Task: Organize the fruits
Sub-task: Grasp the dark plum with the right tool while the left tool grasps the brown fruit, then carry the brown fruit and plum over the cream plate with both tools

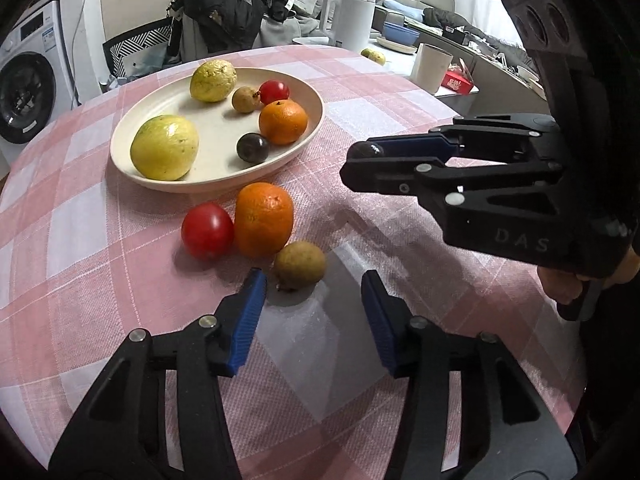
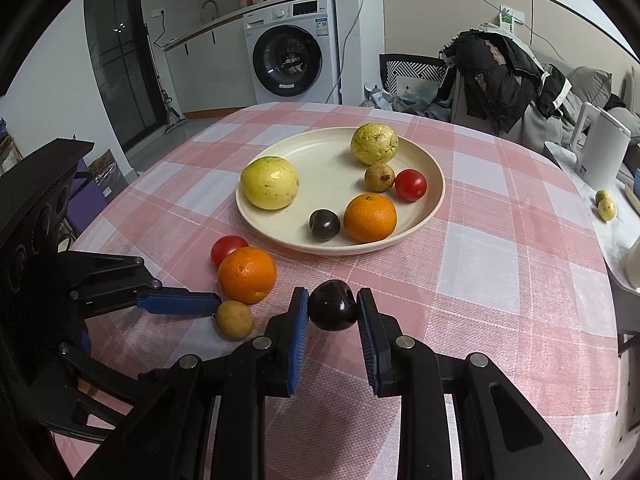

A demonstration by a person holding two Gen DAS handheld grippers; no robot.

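A cream plate [image 1: 306, 94] [image 2: 332, 176] holds two big yellow-green fruits, an orange, a red tomato, a small brown fruit and a dark plum. On the pink checked cloth in front of it lie a red tomato [image 1: 207, 230], an orange [image 1: 264, 218] and a small brown fruit [image 1: 300, 266] [image 2: 234, 320]. My left gripper [image 1: 314, 280] is open, its tips at that brown fruit; the fruit sits by the left fingertip, clear of the right one. My right gripper [image 2: 332, 295] [image 1: 356, 160] is shut on a dark plum [image 2: 333, 310], held above the cloth to the right of the plate.
A white kettle [image 1: 352, 20], a cup [image 1: 432, 66] and a small yellow-green fruit [image 1: 374, 56] stand on a side counter beyond the table's right edge. A chair draped with dark clothes [image 1: 224, 8] is at the far side. A washing machine [image 1: 28, 88] stands far left.
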